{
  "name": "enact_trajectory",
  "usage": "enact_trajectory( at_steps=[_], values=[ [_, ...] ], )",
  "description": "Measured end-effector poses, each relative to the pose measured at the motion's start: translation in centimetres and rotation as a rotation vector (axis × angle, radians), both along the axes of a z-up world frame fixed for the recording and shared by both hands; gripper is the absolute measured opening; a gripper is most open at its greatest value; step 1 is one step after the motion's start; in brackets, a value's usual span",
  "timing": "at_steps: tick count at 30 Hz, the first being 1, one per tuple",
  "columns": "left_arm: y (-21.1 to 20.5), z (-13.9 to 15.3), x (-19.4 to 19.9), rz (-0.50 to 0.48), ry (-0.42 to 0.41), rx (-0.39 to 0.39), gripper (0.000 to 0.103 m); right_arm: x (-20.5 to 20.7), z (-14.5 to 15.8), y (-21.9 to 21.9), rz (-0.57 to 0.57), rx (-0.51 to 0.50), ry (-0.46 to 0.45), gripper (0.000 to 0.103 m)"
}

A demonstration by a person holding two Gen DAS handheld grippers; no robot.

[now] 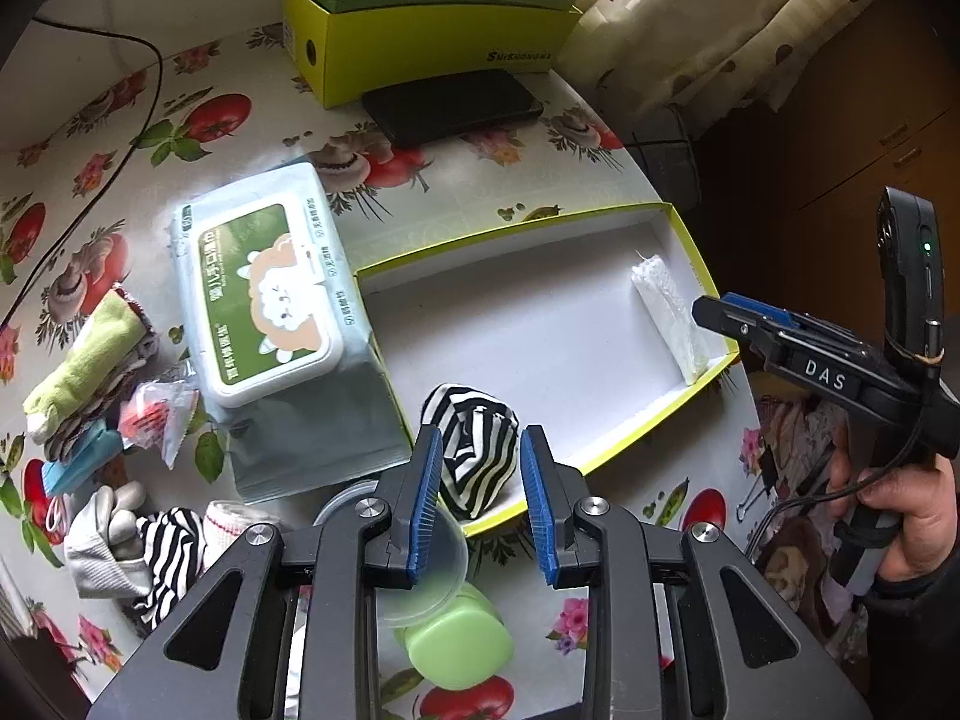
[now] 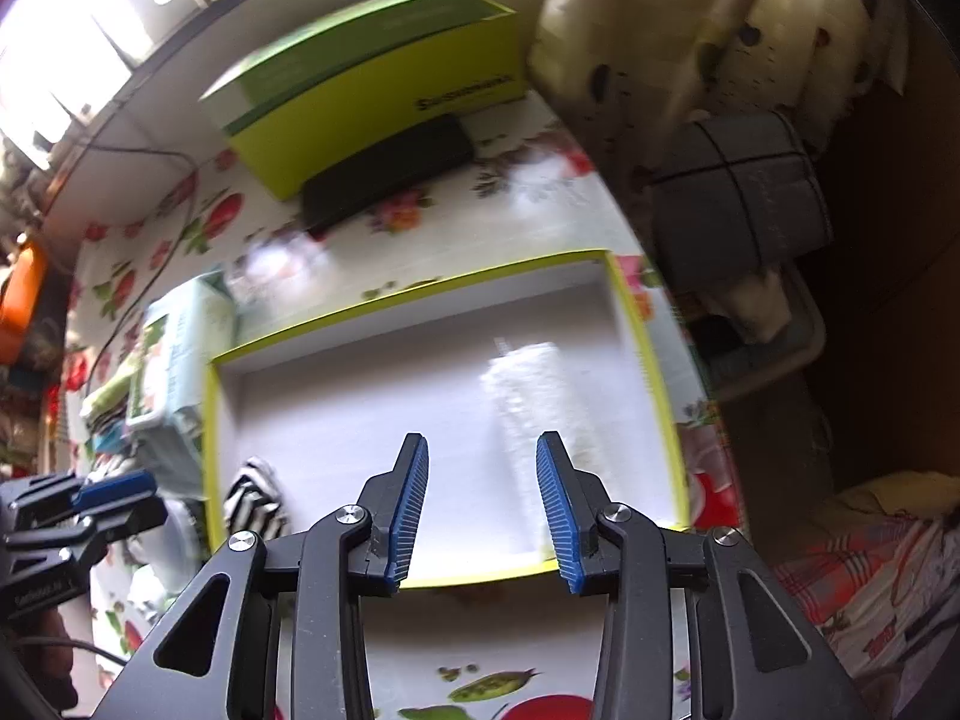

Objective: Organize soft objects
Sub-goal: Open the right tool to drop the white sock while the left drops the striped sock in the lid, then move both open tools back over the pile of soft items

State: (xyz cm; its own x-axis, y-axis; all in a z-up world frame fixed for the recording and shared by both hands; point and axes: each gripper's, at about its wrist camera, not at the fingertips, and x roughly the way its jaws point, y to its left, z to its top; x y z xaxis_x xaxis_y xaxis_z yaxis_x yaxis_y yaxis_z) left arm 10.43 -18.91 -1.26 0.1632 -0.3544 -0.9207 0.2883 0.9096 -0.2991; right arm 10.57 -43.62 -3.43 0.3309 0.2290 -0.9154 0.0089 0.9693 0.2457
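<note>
Left of the left gripper (image 1: pixel 481 450), loose socks (image 1: pixel 90 360) and a wet-wipe pack (image 1: pixel 270 300) wait on the worktop (image 1: pixel 420 192), likely unsorted. Its jaws stand apart, empty, directly above the striped sock bundle (image 1: pixel 474 450) lying in the near-left corner of the yellow-rimmed box lid (image 1: pixel 540 324), apparently the collecting tray. Farther right, the right gripper (image 2: pixel 483 450) is likewise open and empty, just left of the white folded cloth (image 2: pixel 540 408) lying against the lid's right wall.

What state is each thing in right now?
Left claw: open, empty.
Right claw: open, empty.
Shallow box: open, topless.
Striped sock: balled, in the box corner.
White roll: lying inside the box.
Wipes pack: lid shut.
</note>
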Motion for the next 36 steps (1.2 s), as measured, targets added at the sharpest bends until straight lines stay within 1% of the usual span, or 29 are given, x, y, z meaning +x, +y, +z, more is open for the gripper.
enact_trajectory(
  at_steps=[1,3,5,9,16,21,28,36],
  values=[
    [0.3,0.3,-0.1,0.007,-0.009,0.0,0.028,-0.2,0.3,0.6,0.02,0.005,-0.007,0.038],
    [1.2,0.8,-0.4,0.022,-0.023,-0.004,0.028,-0.4,0.8,1.8,0.045,0.015,-0.015,0.044],
    [2.2,1.3,-0.7,0.043,-0.031,-0.007,0.028,-0.7,1.3,3.0,0.07,0.029,-0.023,0.048],
    [4.1,1.7,-1.4,0.089,-0.035,-0.019,0.028,-1.3,2.1,5.3,0.125,0.064,-0.031,0.05],
    [7.5,1.8,-3.1,0.162,-0.032,-0.035,0.028,-2.3,3.3,9.3,0.206,0.084,-0.031,0.051],
    [9.7,1.6,-4.1,0.211,-0.021,-0.045,0.028,-2.9,4.0,11.5,0.257,0.097,-0.034,0.051],
    [12.9,1.8,-5.4,0.278,-0.028,-0.063,0.028,-4.0,5.3,14.3,0.333,0.107,-0.049,0.051],
    [15.4,1.6,-6.9,0.328,-0.035,-0.043,0.028,-4.8,6.0,16.6,0.397,0.11,-0.06,0.051]
  ],
)
